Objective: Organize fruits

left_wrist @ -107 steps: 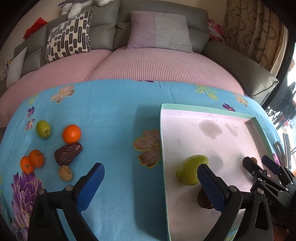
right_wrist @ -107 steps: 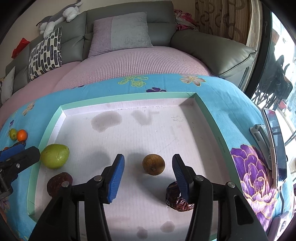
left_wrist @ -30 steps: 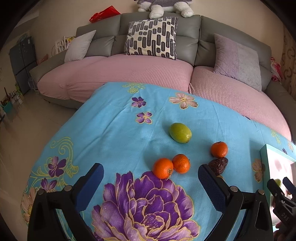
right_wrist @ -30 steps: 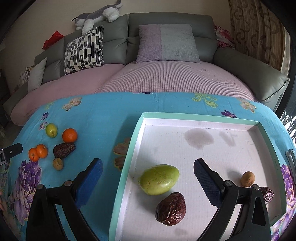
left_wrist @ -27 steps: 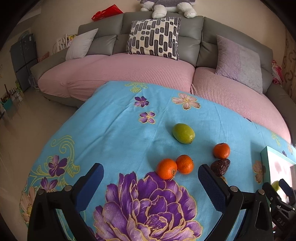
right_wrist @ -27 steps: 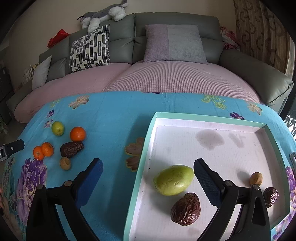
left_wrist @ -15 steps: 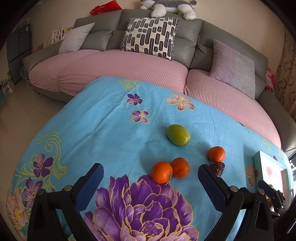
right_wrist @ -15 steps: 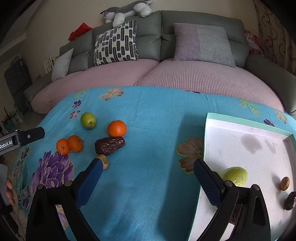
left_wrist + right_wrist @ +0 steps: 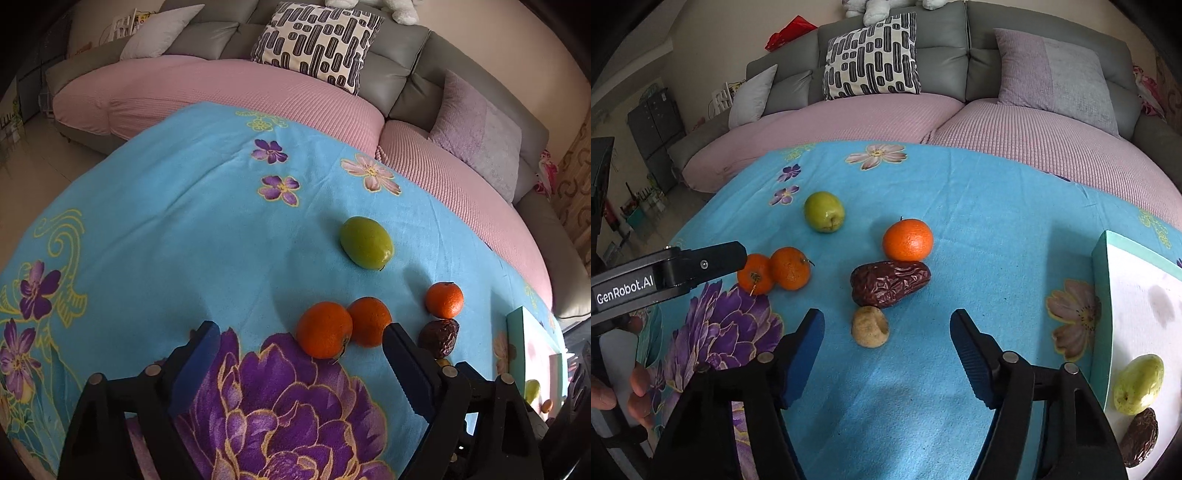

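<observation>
Six fruits (image 9: 890, 282) lie loose on a blue floral cloth (image 9: 979, 206), with a grey sofa (image 9: 945, 40) behind and the tray (image 9: 1102, 295) at right. Both the left gripper (image 9: 299, 354) and the right gripper (image 9: 886, 336) hover above them, jaws spread and empty.

black gripper (image 9: 886, 332), blue pads (image 9: 967, 350), possibly silver rivets

fuzzy cloth tablecloth (image 9: 979, 229), wrinkled glossy date (image 9: 889, 282)

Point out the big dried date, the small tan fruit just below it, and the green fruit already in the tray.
dried date (image 9: 890, 282), right wrist view, middle
tan fruit (image 9: 870, 326), right wrist view, top
green fruit in tray (image 9: 1138, 384), right wrist view, centre
</observation>
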